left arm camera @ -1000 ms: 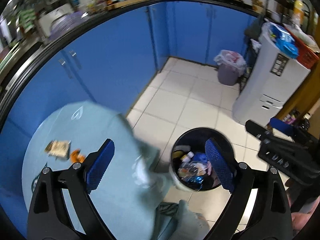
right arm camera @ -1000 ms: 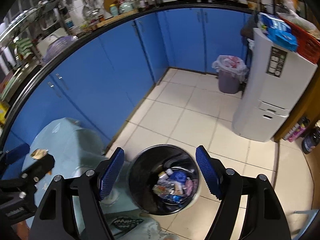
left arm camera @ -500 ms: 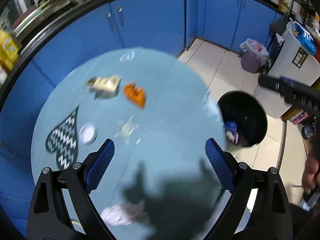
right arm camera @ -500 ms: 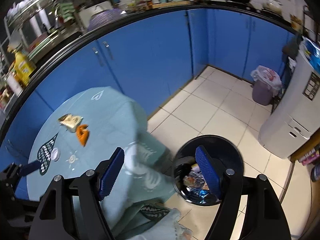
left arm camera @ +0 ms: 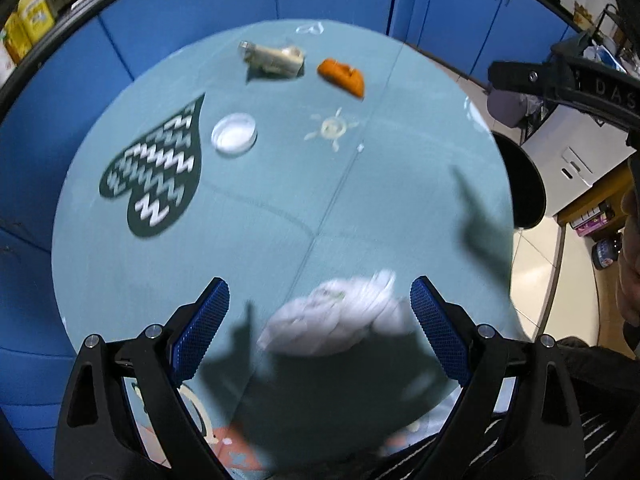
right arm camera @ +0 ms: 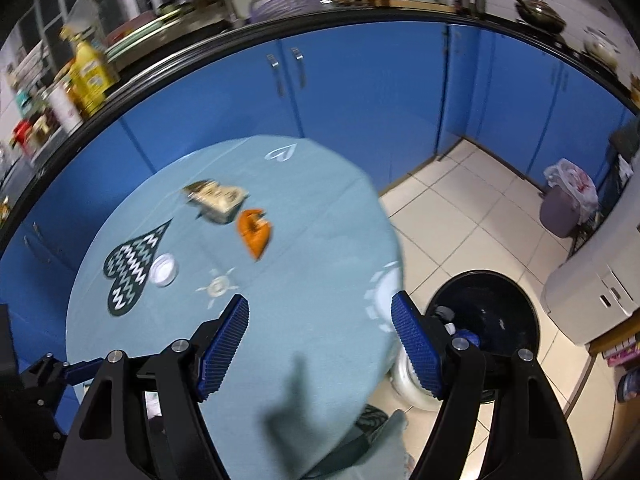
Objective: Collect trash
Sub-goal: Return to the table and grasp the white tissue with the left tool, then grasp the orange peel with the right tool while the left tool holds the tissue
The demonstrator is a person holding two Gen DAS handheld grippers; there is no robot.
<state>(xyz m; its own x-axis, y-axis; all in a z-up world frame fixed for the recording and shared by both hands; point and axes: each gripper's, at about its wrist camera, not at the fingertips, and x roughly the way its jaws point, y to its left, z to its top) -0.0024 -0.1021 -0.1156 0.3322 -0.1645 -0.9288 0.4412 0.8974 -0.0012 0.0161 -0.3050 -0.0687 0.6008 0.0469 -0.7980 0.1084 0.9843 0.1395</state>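
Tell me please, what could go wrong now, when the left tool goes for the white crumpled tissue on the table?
1. The crumpled tissue lies between the open fingers of the left tool, on the tablecloth; closing low could pinch the cloth too.
2. A tug on the cloth might shift the orange peel, the wrapper and the small white lid.
3. The black bin stands on the floor beside the table; loose tissue might miss it.

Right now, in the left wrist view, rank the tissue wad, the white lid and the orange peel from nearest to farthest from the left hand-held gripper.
1. Tissue wad: between the open fingers of the left hand-held gripper, at the table's near edge.
2. White lid: farther out, left of centre, beside the heart print.
3. Orange peel: farthest, right of centre, near the far edge.
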